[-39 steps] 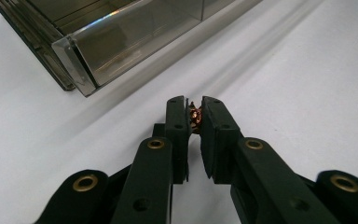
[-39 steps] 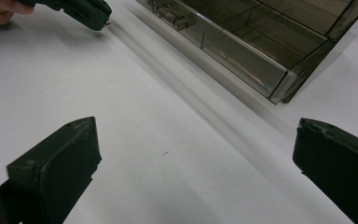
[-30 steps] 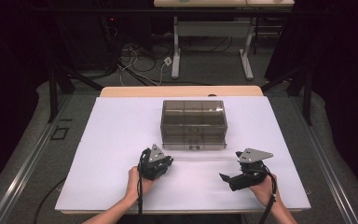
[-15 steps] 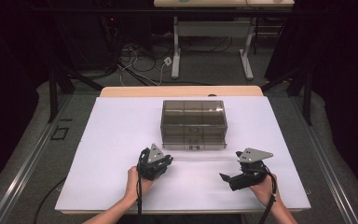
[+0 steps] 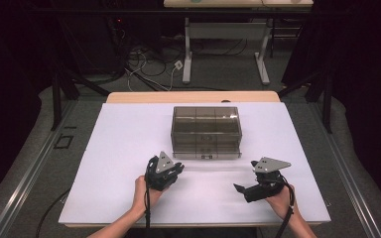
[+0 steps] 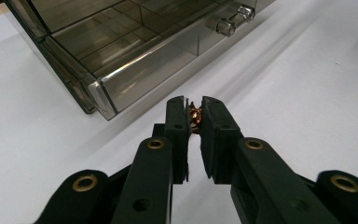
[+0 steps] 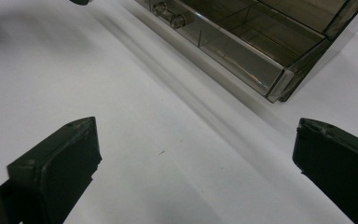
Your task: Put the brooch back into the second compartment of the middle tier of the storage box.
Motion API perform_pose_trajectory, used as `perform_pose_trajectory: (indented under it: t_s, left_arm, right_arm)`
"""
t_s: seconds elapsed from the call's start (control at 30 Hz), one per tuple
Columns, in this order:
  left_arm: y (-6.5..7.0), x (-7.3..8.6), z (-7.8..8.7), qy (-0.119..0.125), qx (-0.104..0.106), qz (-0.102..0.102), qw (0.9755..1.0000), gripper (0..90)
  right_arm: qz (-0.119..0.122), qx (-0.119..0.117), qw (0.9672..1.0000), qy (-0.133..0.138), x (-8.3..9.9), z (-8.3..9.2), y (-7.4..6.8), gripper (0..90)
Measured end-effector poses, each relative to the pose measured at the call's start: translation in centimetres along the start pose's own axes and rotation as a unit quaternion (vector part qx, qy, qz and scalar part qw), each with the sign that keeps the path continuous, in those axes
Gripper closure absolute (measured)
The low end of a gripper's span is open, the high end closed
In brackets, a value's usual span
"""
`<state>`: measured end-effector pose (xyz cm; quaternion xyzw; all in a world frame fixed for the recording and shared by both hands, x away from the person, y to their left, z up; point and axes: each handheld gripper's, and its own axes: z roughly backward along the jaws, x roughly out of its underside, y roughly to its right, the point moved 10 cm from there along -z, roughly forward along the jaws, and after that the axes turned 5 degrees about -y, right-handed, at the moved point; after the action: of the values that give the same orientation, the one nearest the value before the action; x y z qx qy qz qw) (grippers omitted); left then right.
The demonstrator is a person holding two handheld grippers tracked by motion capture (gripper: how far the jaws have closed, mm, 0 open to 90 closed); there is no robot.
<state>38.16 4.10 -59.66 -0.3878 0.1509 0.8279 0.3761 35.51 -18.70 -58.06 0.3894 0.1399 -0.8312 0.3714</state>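
A small coppery piece [image 6: 195,116] is pinched between the nearly shut jaws of the left gripper [image 6: 194,112], just in front of the drawer box [image 5: 206,130]. It is judged light, hard and slippery, best held across its middle. The right gripper [image 7: 193,154] is held wide open and empty, near the box's other front corner.
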Motion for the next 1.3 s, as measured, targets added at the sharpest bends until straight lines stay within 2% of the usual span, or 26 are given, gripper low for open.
perform_pose_trajectory:
  t_s: [0.6, 0.93, 1.13, 1.3]
  left_arm:
    - [0.3, -1.5, 0.5, 0.02, 0.003, -0.013, 0.9997, 81.3]
    - [0.5, -2.7, 0.8, 0.034, 0.013, -0.015, 0.9992, 81.2]
    - [0.5, -2.9, 0.8, 0.034, 0.014, -0.021, 0.9991, 81.2]
    - [0.2, -2.8, 0.6, 0.031, 0.015, -0.018, 0.9992, 81.2]
  right_arm:
    - [-0.001, 0.0, 1.0, -0.003, 0.0, -0.1, -0.1, 0.5]
    - [0.001, 0.003, 1.0, -0.003, 0.0, -0.1, 0.0, 0.5]
    - [0.001, 0.002, 1.0, -0.001, 0.0, -0.2, -0.1, 0.6]
    - [0.003, 0.001, 1.0, 0.0, 0.0, -0.2, -0.1, 0.6]
